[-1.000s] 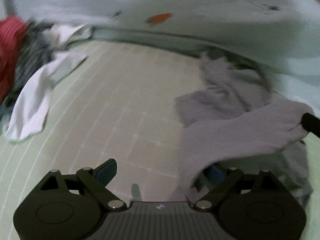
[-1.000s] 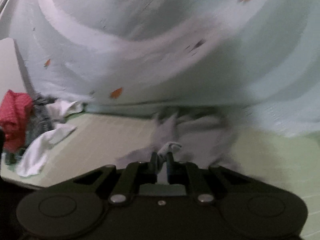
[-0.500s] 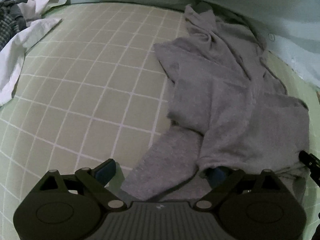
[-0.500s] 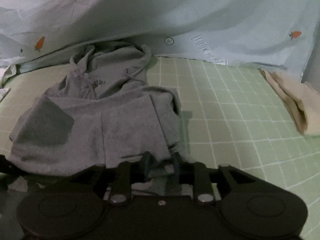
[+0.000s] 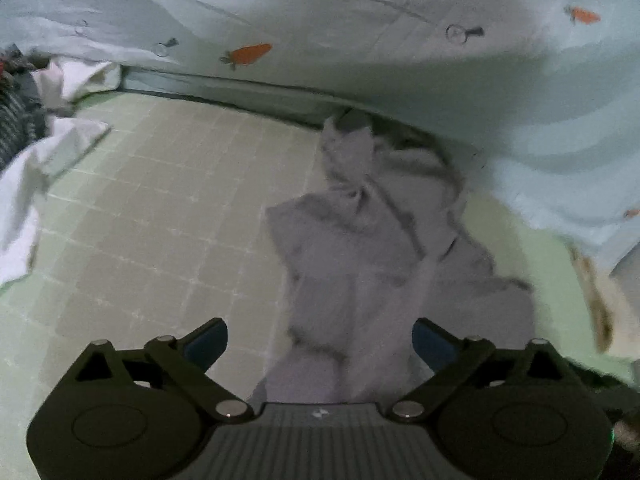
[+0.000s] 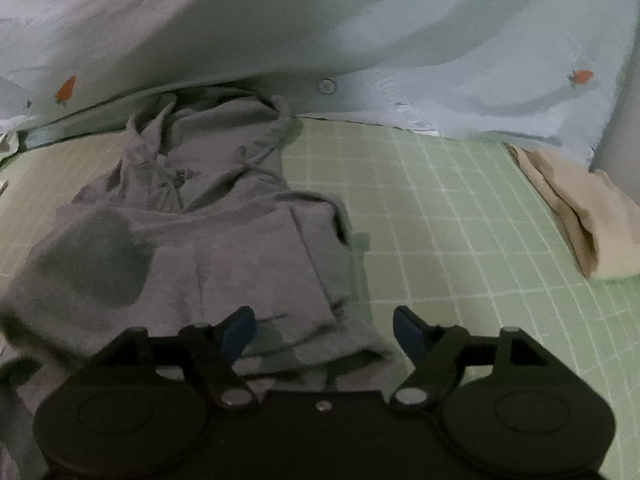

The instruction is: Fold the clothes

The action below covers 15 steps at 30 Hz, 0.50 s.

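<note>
A grey hooded sweatshirt (image 6: pixel 208 240) lies crumpled on the green checked bed sheet (image 6: pixel 440 240), its hood and drawstrings toward the far quilt. My right gripper (image 6: pixel 324 332) hovers over the garment's near hem; its jaws are opening, the blue pads stand apart from the cloth, and nothing is pinched. In the left wrist view the same sweatshirt (image 5: pixel 380 264) stretches away from my left gripper (image 5: pixel 320 344). That gripper is open wide, with grey cloth lying below and between the fingers but not pressed by them.
A pale blue quilt with carrot prints (image 5: pixel 360 40) rises along the far side. A white garment (image 5: pixel 36 184) and dark striped clothes (image 5: pixel 16 112) are piled at the left. A beige folded garment (image 6: pixel 580 216) lies at the right.
My right gripper came down onto the bed and opened, letting go of the grey cloth. The left wrist view tilted down to the sheet and back up; that gripper stayed open.
</note>
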{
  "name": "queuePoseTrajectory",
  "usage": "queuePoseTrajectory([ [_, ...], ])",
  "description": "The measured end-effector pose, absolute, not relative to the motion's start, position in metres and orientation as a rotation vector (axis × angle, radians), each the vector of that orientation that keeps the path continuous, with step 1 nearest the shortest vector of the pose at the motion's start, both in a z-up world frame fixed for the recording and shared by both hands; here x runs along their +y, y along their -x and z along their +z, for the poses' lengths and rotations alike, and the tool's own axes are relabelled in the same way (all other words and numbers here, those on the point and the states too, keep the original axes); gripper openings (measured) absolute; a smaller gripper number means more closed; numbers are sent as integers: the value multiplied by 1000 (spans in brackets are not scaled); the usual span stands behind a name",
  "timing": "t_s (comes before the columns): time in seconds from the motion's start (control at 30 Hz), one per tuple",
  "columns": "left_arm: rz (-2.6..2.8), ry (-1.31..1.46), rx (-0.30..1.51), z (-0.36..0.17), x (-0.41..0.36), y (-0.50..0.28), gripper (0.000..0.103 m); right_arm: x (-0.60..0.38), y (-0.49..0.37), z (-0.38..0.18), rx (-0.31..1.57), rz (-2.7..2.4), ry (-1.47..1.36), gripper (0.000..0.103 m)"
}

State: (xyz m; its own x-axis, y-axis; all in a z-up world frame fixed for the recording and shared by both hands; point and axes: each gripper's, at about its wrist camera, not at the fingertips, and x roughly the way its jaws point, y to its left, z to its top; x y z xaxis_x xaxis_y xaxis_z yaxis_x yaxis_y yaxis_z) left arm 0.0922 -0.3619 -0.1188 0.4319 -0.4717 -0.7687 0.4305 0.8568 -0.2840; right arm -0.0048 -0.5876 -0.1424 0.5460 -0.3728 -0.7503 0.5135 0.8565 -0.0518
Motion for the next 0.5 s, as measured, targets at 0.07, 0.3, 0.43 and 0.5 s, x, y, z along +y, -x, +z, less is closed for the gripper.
queuePoseTrajectory([
  [0.07, -587, 85, 986, -121, -367, -99, 99, -584, 1, -144, 850, -521, -166, 79],
  [0.3, -627, 216, 967, -117, -364, -112, 99, -579, -3, -159, 890, -520, -130, 83],
  [0.43, -546, 173, 948, -118, -360, -113, 99, -582, -4, -162, 893, -527, -134, 88],
  [0.5, -526, 157, 943, -119, -359, -114, 99, -584, -4, -163, 892, -528, -143, 90],
])
